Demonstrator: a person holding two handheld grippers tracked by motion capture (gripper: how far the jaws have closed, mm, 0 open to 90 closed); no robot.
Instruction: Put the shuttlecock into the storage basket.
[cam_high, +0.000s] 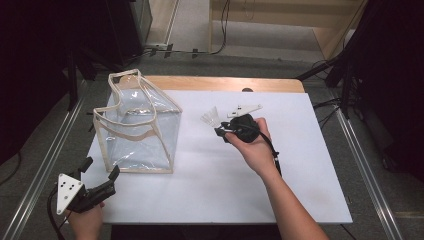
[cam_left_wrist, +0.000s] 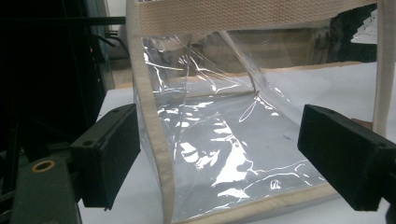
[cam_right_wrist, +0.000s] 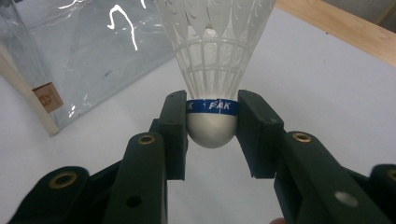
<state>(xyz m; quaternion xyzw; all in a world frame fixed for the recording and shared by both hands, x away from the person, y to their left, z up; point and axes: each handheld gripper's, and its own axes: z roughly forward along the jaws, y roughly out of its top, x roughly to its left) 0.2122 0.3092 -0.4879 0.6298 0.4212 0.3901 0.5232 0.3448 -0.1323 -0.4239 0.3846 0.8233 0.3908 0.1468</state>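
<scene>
Beside the clear bag (cam_high: 137, 125) on the white surface (cam_high: 210, 190), we clamp our right gripper (cam_right_wrist: 211, 122) on the shuttlecock (cam_right_wrist: 212, 56) by its cork, skirt forward, likely for dropping in; our left gripper (cam_high: 102, 175) waits spread near the bag's corner to steady it.

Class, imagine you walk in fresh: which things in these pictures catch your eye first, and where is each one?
First, the white shuttlecock, pinched at its cork base by the right claw above the middle of the white table. Next, the clear bag with beige trim, standing upright at the table's left. The left claw waits open near the bag's front corner.
</scene>
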